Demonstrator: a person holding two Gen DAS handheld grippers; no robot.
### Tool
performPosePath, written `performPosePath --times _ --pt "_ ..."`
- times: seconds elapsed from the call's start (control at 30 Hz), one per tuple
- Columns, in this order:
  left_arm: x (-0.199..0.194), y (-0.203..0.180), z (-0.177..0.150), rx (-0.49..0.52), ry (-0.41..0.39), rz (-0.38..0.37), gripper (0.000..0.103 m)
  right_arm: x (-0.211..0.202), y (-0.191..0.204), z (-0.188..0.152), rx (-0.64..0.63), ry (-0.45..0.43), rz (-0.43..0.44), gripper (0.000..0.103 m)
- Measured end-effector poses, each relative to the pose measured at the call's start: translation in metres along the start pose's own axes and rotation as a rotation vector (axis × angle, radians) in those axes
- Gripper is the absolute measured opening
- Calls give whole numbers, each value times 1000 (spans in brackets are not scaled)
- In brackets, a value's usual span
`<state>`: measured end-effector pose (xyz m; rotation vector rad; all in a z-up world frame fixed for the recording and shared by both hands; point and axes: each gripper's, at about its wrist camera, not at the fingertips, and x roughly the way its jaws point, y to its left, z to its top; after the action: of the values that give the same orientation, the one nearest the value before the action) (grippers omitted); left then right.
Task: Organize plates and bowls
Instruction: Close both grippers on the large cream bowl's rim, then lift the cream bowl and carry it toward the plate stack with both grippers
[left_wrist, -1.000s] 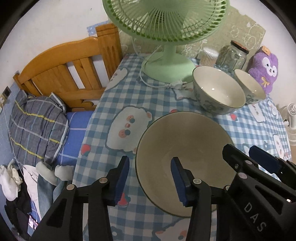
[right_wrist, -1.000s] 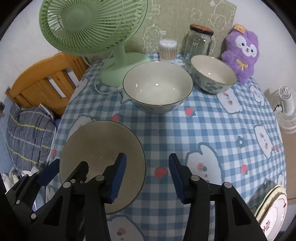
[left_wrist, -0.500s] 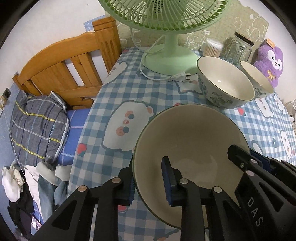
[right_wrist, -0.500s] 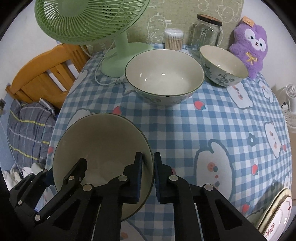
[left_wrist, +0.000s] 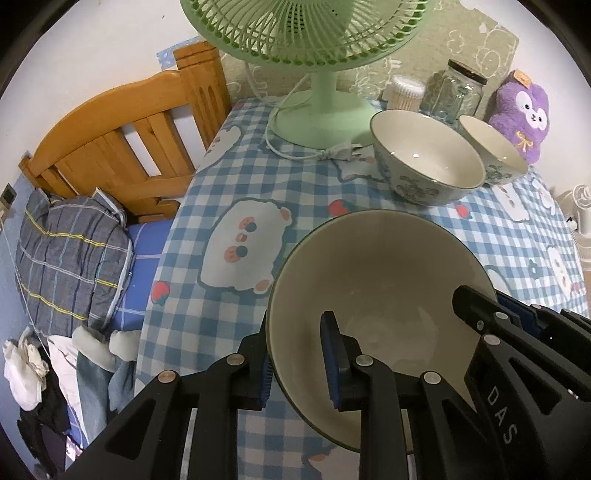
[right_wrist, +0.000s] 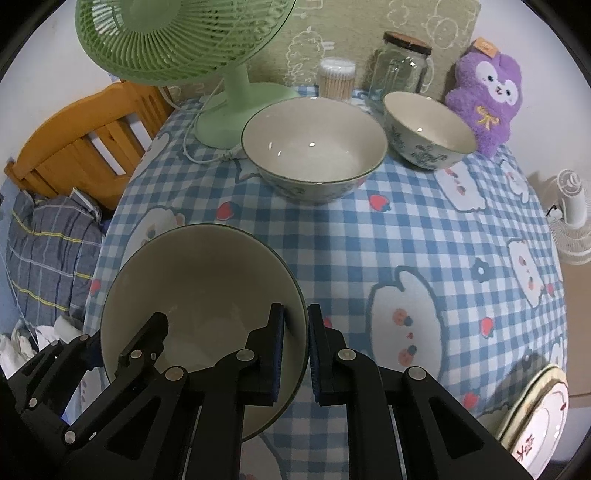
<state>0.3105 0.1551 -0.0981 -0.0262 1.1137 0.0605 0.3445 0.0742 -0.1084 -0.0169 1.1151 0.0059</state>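
With both of my grippers clamped on it, the big bowl (left_wrist: 373, 280) sits at the near left of the checked tablecloth (right_wrist: 424, 236). My left gripper (left_wrist: 297, 363) pinches its left rim, one pad inside, one outside; my right gripper (right_wrist: 295, 354) pinches the right rim likewise. Farther off, the medium bowl (right_wrist: 314, 147) and small bowl (right_wrist: 428, 129) stand just beside each other near the green fan (right_wrist: 229, 110).

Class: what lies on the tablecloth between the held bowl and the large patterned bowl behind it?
Only bare checked tablecloth separates held bowl from large patterned bowl, seen in the right wrist view.
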Motion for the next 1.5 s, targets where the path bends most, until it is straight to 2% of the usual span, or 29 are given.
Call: performPosePath --times 0.53,0.93,1.23,1.5 --pt "-60 -25 -19 51 -79 -37 21 -69 -27 -30 52 -83 -38 15" --pt "-101 -53 -56 116 -121 -67 21 -115 -55 -75 99 -121 -70 15" --pt "-116 -74 -83 139 -111 -83 21 -131 -76 -106 103 -120 -89 15" --pt "-110 -91 -105 119 -91 -67 21 -121 -95 -126 80 -98 -69 15"
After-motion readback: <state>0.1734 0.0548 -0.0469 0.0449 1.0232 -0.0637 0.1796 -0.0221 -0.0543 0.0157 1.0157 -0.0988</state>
